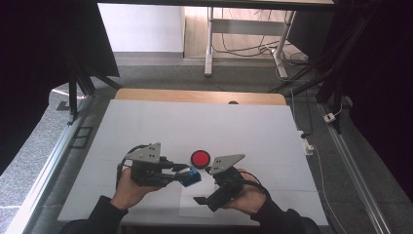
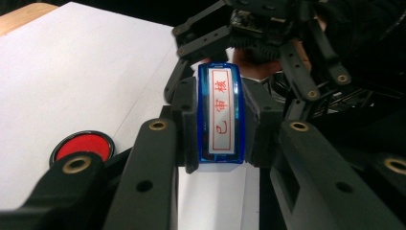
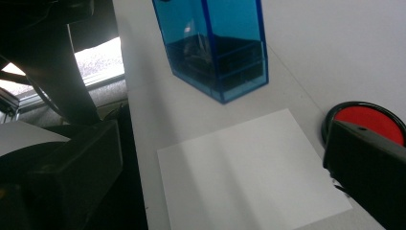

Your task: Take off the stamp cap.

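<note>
High view overhead, gripper views close, sharing blue stamp [image 1: 191, 177]

From above, the left gripper [image 1: 181, 174] has a small blue box [image 1: 191, 177] clamped at its tip. The red round pad [image 1: 200, 158] sits just beyond it on the white counter [image 1: 146, 126]. The right gripper [image 1: 210, 192] hangs over a paper sheet [image 1: 191, 207].

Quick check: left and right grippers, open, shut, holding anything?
Left gripper: shut on the blue stamp, held above the table.
Right gripper: open, nothing between its jaws, over the sheet of white paper.
</note>
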A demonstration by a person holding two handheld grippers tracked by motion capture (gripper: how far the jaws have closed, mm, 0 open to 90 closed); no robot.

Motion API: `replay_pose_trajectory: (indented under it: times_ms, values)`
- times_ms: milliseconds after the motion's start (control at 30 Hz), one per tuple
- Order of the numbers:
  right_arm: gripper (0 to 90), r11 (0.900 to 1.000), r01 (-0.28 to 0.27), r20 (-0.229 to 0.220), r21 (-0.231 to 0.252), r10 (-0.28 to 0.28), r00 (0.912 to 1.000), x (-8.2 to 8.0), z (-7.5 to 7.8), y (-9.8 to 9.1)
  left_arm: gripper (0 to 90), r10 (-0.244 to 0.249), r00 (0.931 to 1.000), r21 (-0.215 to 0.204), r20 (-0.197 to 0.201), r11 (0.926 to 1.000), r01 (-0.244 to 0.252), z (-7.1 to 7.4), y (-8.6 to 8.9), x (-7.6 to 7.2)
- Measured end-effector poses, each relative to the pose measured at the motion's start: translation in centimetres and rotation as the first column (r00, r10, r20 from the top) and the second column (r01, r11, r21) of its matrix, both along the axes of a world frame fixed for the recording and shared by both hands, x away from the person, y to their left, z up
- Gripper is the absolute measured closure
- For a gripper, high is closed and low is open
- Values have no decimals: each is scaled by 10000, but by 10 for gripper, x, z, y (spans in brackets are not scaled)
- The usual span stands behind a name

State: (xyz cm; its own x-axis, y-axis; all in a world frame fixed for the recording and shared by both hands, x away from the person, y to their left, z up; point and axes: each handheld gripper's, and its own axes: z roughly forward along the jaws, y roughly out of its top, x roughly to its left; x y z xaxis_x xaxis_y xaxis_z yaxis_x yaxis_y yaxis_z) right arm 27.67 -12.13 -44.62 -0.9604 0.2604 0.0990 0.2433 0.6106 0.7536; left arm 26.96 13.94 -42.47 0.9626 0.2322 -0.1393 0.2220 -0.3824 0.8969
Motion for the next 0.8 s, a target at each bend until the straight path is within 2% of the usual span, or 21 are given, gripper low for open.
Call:
replay_pose_trajectory:
  times_ms: [133,233,333,367,433,500,567,800]
  values:
    - [76,9996,-231,-174,187,234,9996,2,0,3,704,-233,9997,-62,61,9997,234,0,0,0]
    - [164,9984,-446,-277,350,456,9986,4,0,5,704,-426,9990,-49,160,9991,426,0,-1,-1]
    - [279,9960,-780,-306,428,794,9964,6,2,7,704,-639,9976,-36,267,9979,641,-1,-2,-2]
    - [358,9937,-964,-427,570,989,9942,6,3,7,704,-701,9970,-34,322,9975,703,-1,-2,-2]
    - [391,9926,-1057,-387,600,1081,9934,7,4,7,704,-827,9959,-54,379,9965,830,-1,-2,-2]
    - [493,9873,-1383,-543,778,1427,9883,8,5,6,704,-924,9949,-114,414,9956,930,-2,-2,-2]
    - [546,9850,-1481,-527,884,1531,9868,9,5,5,704,-995,9941,-199,425,9947,1004,-2,-1,-2]
    - [627,9779,-1760,-674,1128,1842,9806,10,6,3,705,-1210,9917,-469,436,9913,1230,-3,0,-1]
